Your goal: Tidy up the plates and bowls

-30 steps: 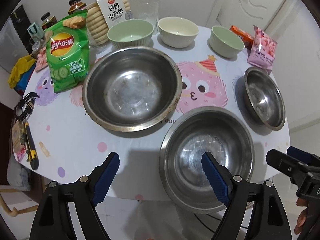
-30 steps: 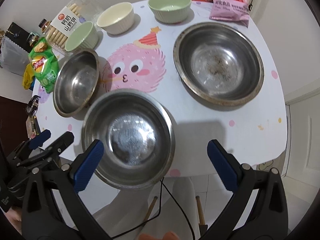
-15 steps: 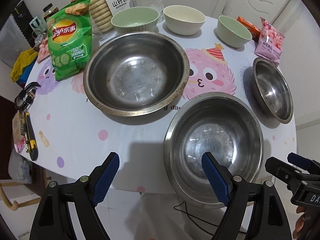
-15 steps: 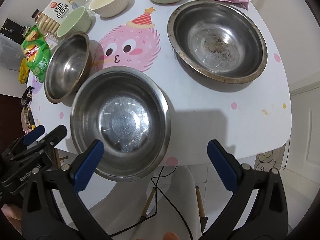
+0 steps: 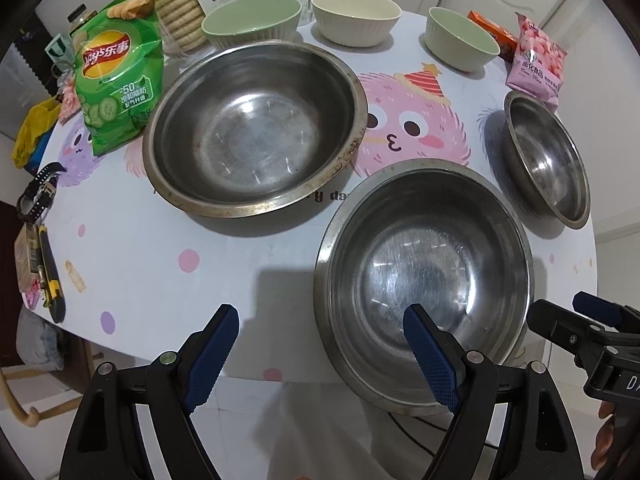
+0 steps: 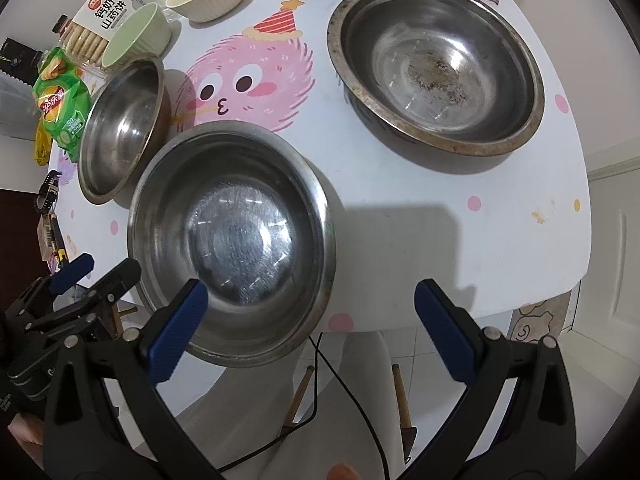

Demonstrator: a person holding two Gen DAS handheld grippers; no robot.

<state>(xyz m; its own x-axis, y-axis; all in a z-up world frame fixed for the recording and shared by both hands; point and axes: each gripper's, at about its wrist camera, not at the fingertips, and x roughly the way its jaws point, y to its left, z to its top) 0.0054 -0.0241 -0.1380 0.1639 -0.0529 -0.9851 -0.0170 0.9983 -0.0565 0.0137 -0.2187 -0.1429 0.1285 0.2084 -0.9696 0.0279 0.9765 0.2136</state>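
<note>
Three steel bowls stand on a round white table. A mid-sized one overhangs the near edge. The largest is behind it, and a small one stands apart. Two green ceramic bowls and a cream bowl line the far edge. My left gripper is open, its right finger over the near bowl's rim. My right gripper is open, its left finger over that bowl's near rim.
A green chip bag, a biscuit pack and bottles crowd the far left. A pink snack bag and an orange box lie at the far right. A watch and utility knife lie at the left edge.
Both grippers have moved in toward the table and down, so the near steel bowl looms larger under their fingers. No bowl has moved.
</note>
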